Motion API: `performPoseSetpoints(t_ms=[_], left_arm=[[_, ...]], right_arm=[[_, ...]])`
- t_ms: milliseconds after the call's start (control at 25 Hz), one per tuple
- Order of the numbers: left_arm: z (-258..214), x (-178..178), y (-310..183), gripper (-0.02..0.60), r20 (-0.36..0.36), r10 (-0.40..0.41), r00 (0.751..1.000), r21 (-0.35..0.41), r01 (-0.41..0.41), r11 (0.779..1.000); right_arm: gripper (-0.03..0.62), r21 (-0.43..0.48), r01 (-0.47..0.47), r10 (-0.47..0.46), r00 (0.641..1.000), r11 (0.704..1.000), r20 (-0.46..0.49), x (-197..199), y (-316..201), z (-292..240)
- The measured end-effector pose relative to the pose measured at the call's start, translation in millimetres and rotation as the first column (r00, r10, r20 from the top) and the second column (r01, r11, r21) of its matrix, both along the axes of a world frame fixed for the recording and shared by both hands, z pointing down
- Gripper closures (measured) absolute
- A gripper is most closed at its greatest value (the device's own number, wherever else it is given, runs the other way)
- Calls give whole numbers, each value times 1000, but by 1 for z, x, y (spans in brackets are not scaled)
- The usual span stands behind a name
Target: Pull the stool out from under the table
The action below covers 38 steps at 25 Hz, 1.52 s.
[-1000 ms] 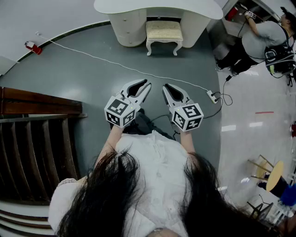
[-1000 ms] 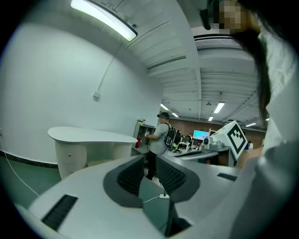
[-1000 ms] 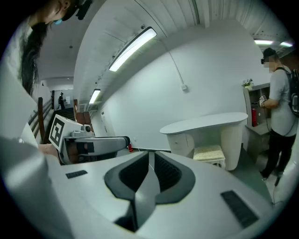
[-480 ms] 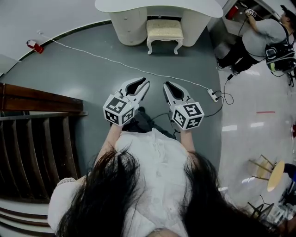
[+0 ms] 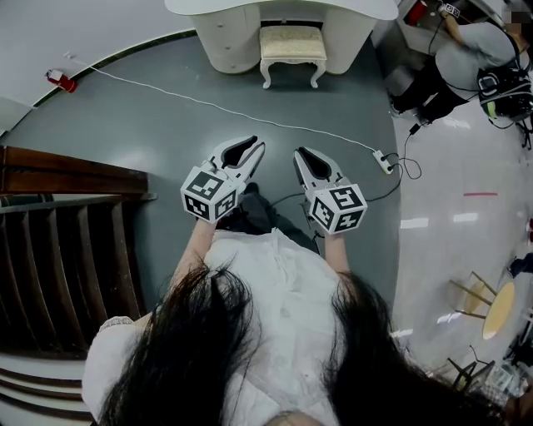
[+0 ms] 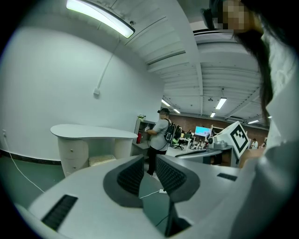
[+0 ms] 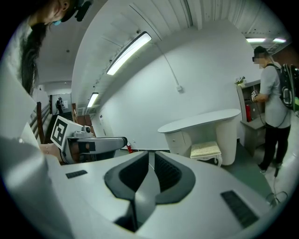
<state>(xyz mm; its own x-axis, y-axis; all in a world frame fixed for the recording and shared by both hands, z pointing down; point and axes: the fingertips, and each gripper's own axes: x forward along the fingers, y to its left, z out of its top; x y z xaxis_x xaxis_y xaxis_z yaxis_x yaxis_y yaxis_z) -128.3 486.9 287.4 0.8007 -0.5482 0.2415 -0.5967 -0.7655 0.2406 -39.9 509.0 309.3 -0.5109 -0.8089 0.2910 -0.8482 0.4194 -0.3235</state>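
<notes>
The cream upholstered stool with white curved legs [image 5: 292,46] stands tucked into the knee gap of the white kidney-shaped surface on two rounded pedestals [image 5: 354,10], at the far end of the grey floor [image 5: 150,133]. Only its seat front and front legs stick out past the top's edge.

Both tools are well apart from it, held side by side in front of the person's white blouse [image 5: 275,291] and aimed towards the stool. The left hand-held gripper [image 5: 256,145] is clenched on nothing; in the left gripper view its ribbed black pads [image 6: 132,173] sit close together with only floor behind them. The right hand-held gripper [image 5: 298,153] is also clenched and empty, its pads meeting along a thin seam in the right gripper view.

A thin white cable [image 5: 208,106] runs slantwise across the floor between the grippers and the stool, ending at a white power strip [image 5: 382,160] on the right. A small red object [image 5: 57,81] lies by the wall on the left, and a dark wooden stair railing [image 5: 67,179] fills the left side. A person in a grey shirt with a backpack [image 5: 470,58] stands at a shelf to the right of the surface.
</notes>
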Motion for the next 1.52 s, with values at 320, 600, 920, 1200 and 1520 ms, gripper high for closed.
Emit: performPoseSetpoints(t_ms=[320,600,920,1200,1520], left_arm=[[2,7,-6,506,31,13,999,-3,-13,1000],[15,13,-48,506,33,27,999,-31,-26,999],[21,26,-144,506,9,80,997,-36,-80,996],[28,17,-227,506,-9,106,994,-57,-107,993],[44,5,-277,505,-8,125,992,-92,-125,988]], right_arm=[[540,-13,-18,19,996,1000,91,9,-5,0],[540,-20,-49,51,991,999,120,21,-43,0],[540,-66,-83,89,993,994,82,30,-128,12],[540,-99,-98,105,992,990,68,20,-206,21],[540,-140,-125,134,990,982,52,16,-253,38]])
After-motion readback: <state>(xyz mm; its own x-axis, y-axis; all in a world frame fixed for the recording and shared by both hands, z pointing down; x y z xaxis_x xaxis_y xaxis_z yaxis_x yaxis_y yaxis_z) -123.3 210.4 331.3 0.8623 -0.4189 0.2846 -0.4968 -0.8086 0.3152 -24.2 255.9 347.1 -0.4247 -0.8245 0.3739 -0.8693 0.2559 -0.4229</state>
